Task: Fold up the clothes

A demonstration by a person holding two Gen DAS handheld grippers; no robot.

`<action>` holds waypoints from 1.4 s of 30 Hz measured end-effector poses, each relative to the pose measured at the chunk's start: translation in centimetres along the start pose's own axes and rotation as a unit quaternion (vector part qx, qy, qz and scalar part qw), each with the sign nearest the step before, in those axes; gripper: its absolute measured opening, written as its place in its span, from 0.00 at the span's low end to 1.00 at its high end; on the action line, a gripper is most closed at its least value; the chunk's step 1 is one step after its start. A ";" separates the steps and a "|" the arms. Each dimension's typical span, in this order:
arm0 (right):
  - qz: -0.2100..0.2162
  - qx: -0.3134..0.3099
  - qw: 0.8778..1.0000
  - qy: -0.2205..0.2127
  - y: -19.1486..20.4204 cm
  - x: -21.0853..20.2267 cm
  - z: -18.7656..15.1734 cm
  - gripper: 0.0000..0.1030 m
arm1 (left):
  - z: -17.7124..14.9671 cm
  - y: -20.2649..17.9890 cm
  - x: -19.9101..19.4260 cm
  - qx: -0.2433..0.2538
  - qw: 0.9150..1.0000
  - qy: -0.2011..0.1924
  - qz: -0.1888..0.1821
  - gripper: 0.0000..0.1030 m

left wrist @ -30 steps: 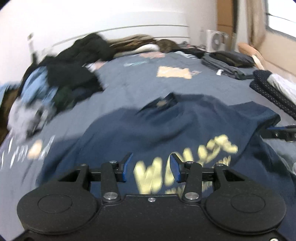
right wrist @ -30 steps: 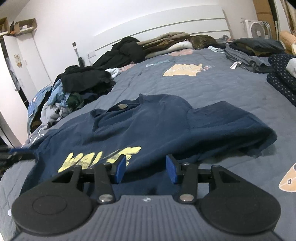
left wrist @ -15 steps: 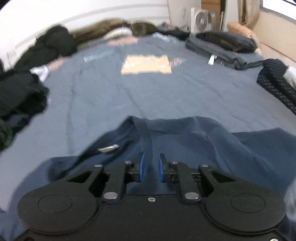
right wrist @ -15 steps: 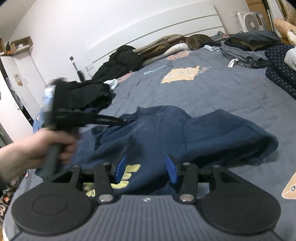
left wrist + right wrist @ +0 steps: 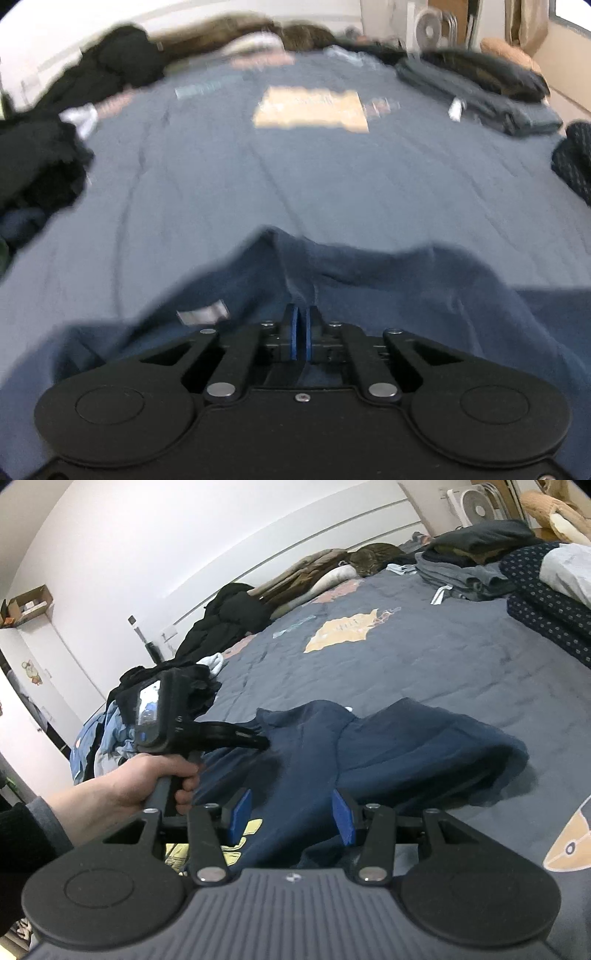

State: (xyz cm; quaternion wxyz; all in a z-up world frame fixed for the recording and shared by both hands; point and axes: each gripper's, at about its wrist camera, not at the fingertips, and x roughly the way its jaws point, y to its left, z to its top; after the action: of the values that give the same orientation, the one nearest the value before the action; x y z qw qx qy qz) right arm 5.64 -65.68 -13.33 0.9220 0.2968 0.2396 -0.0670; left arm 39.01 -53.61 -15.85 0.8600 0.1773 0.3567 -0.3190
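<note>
A navy T-shirt (image 5: 369, 746) with yellow lettering lies rumpled on the blue-grey bedspread (image 5: 424, 657). In the left wrist view my left gripper (image 5: 303, 334) is shut on a ridge of the navy T-shirt (image 5: 369, 280) near its collar; a white label (image 5: 201, 314) shows just to the left. The right wrist view shows that left gripper (image 5: 264, 743), held by a hand (image 5: 144, 779), pinching the shirt's left part. My right gripper (image 5: 291, 814) hangs open above the shirt's near edge, nothing between its blue pads.
A heap of dark and light-blue clothes (image 5: 159, 701) lies at the bed's left side. Folded stacks (image 5: 469, 561) and dotted navy fabric (image 5: 546, 602) sit at the right. A cat (image 5: 373, 557) rests by the headboard. A fan (image 5: 476, 506) stands behind.
My left gripper has swung over to the shirt's collar area and closed from open to shut on the fabric. The right gripper has stayed open and tilted slightly.
</note>
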 end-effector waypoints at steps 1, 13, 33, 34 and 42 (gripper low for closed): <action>0.000 0.003 1.000 -0.002 -0.1 -0.1 0.0 0.46 | 0.6 0.1 -0.3 -0.002 1.000 -0.013 0.007 0.04; -0.018 0.008 1.000 -0.019 -1.6 -0.9 0.8 0.46 | 4.7 -0.6 0.5 -0.015 0.998 -0.043 0.041 0.02; -0.126 0.131 0.976 -0.121 -10.7 -5.8 3.5 0.46 | 1.4 -24.4 -4.6 0.150 0.966 -0.011 -0.209 0.40; -0.128 0.136 0.975 -0.123 -11.1 -5.9 3.5 0.46 | 1.3 -25.1 -3.9 0.155 0.968 0.003 -0.200 0.39; -0.117 0.151 0.974 -0.124 -12.4 -6.2 3.8 0.46 | -3.9 -24.7 -1.3 0.172 0.972 0.088 -0.136 0.33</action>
State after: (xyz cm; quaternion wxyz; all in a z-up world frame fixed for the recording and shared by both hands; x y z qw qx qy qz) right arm -1.51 -78.12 -14.04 0.8748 0.3917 0.1440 -0.2460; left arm 19.67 -69.07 -19.46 0.7304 0.3000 0.3916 -0.4725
